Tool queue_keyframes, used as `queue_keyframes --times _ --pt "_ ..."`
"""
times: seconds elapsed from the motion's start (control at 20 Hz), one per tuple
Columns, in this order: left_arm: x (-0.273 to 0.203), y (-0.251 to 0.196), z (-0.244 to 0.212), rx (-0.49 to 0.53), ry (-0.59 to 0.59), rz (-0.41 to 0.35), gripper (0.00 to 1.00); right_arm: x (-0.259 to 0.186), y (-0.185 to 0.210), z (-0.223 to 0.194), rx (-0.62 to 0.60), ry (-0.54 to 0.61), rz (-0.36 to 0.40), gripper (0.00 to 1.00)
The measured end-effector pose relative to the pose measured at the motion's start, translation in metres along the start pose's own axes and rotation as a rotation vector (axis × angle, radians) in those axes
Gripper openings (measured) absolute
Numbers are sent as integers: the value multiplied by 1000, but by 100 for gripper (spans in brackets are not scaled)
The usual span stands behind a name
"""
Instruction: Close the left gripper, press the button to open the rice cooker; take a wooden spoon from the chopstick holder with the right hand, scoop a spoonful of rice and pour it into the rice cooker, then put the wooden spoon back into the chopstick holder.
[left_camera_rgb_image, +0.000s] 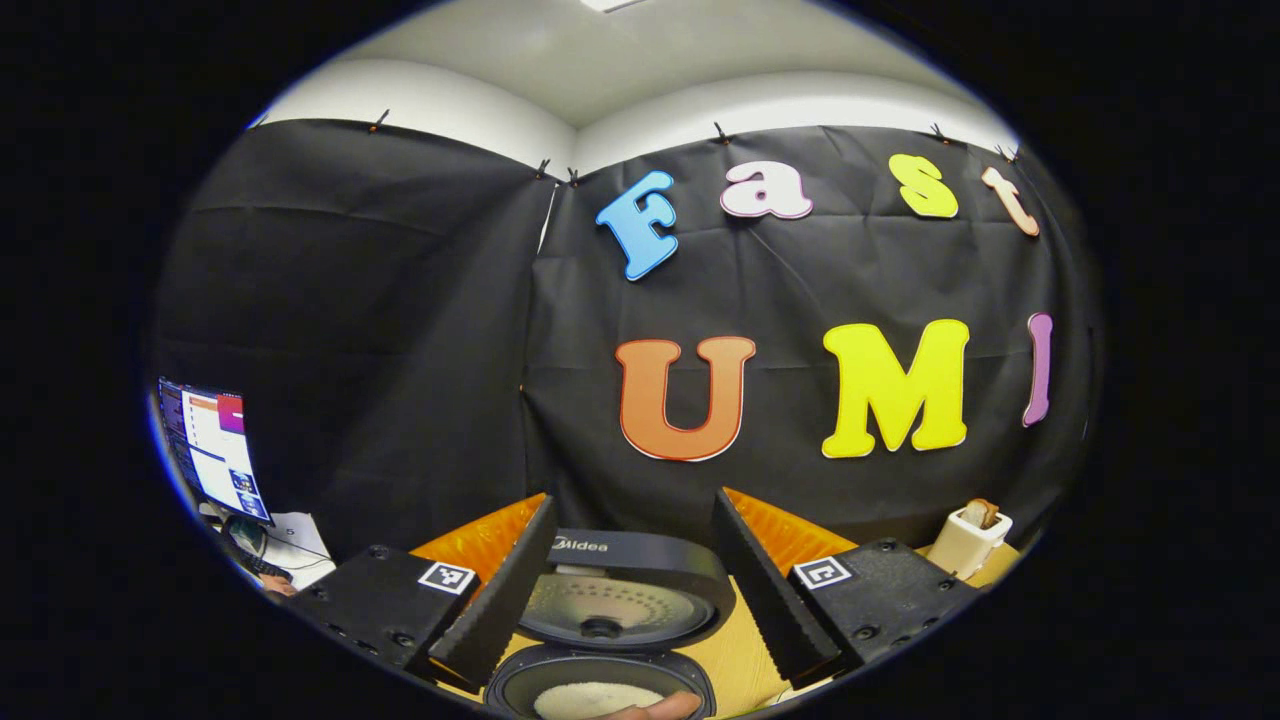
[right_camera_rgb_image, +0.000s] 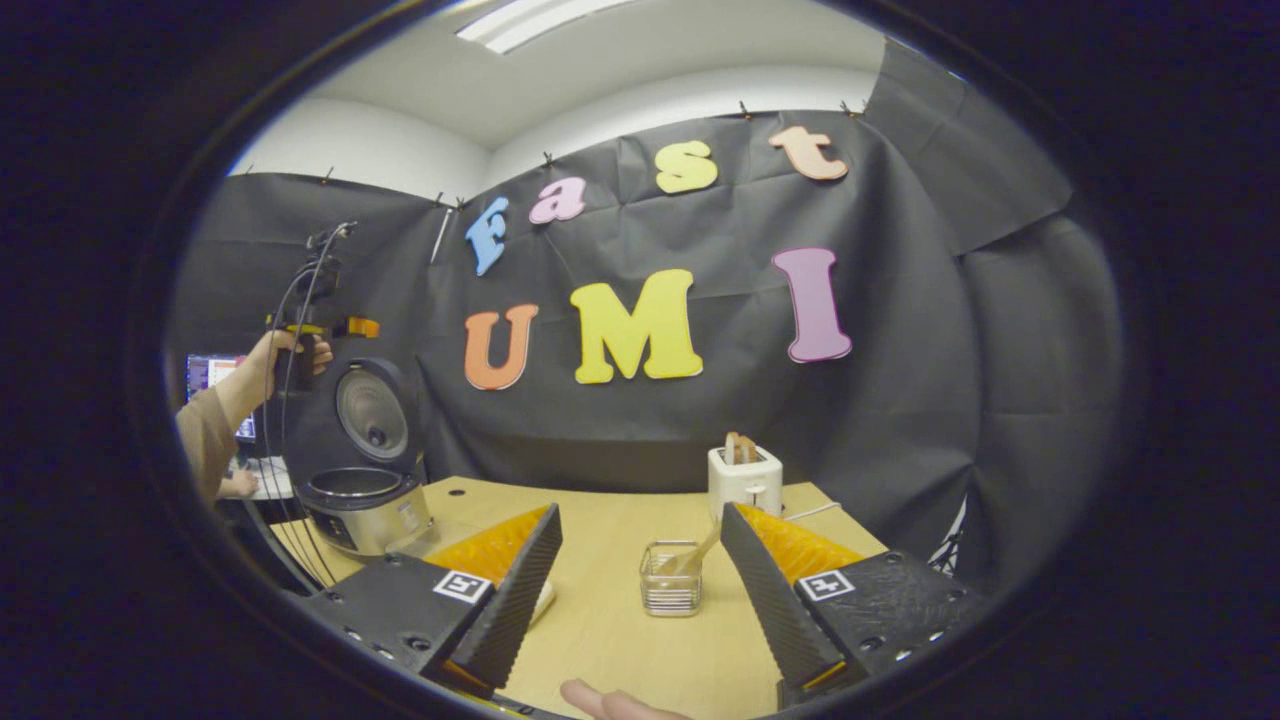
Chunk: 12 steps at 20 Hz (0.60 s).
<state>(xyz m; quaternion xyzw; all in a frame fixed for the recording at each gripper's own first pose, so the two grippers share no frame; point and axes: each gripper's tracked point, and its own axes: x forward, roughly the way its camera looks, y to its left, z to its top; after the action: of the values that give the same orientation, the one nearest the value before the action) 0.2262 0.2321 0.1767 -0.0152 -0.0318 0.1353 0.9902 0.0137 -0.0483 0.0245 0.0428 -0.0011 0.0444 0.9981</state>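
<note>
Rice cooker (right_camera_rgb_image: 365, 490) stands lid-up on the table (right_camera_rgb_image: 600, 620), rice visible inside.
Both grippers' jaws are spread, holding nothing; the right gripper (right_camera_rgb_image: 640, 590) faces the chopstick holder (right_camera_rgb_image: 671, 578), right of the cooker, and should pinch the wooden spoon (right_camera_rgb_image: 700, 550) by its handle.

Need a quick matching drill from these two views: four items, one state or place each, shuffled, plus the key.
Things:
1. black rice cooker lid
2. wooden spoon
3. white toaster
4. right gripper

States/places:
A. open, holding nothing
B. raised, showing its inner plate
C. standing in the clear chopstick holder
D. at the far table edge, bread in its slots

Pairs: 1-B, 2-C, 3-D, 4-A
</note>
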Motion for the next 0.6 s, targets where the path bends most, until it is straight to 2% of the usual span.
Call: queue_keyframes --times 0.1,0.15,0.2,0.3,0.45,0.55,0.6 --pt "18 8 2 44 -18 36 99 6 -5 -4 7 -1 -17 95" --pt "26 8 -3 55 -10 41 99 8 -5 -7 11 5 -18 92" --pt "33 9 -10 66 13 42 99 11 -6 -12 16 16 -18 96" --pt "44 8 -22 78 60 52 99 17 -8 -19 31 40 -22 96" --pt "46 4 -43 83 137 44 99 21 -11 -23 46 59 -27 92" --pt "43 8 -42 138 112 44 99 21 -14 -22 48 54 -37 92" --pt "38 5 -39 162 102 41 96 20 -15 -21 51 53 -43 96"
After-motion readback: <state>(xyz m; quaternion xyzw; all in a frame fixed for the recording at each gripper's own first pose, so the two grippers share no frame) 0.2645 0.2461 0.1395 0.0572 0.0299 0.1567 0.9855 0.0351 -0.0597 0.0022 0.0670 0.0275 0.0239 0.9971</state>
